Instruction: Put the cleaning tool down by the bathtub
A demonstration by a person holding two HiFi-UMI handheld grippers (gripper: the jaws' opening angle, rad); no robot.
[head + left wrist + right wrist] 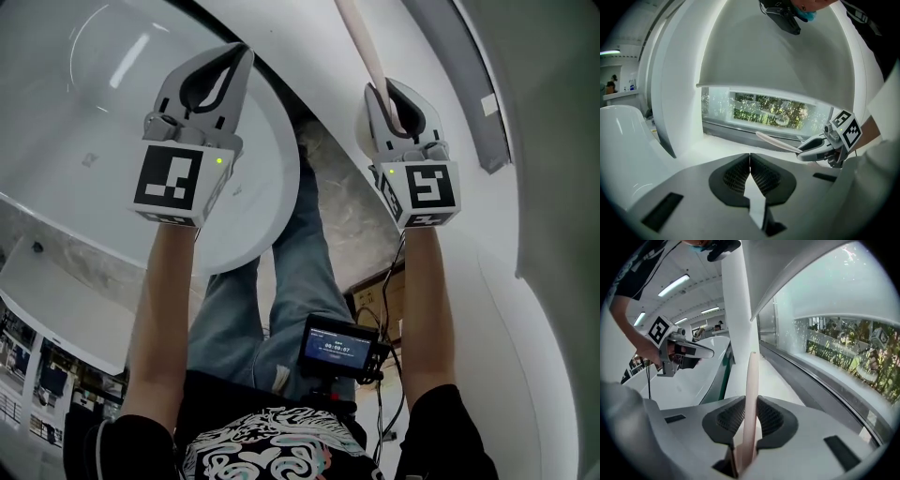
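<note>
Patterned black-and-white shirt [267, 450] fills the bottom edge of the head view, with a small lit screen [339, 349] mounted just above it and blue jeans [300, 272] running up the centre; both forearms reach up the frame. At upper left the left gripper [239, 52] hangs over the white bathtub [281, 202]; its own view shows its fingers [740, 176] pressed together with nothing between them. At upper right the right gripper [384, 89] has its fingers [729, 420] clamped on the pale pink handle of the cleaning tool [752, 376]; that handle runs on past the tips toward the top edge of the head view, off the floor and off the tub; its working end is out of sight. A long window [764, 110] showing greenery crosses the middle of the left gripper view.
</note>
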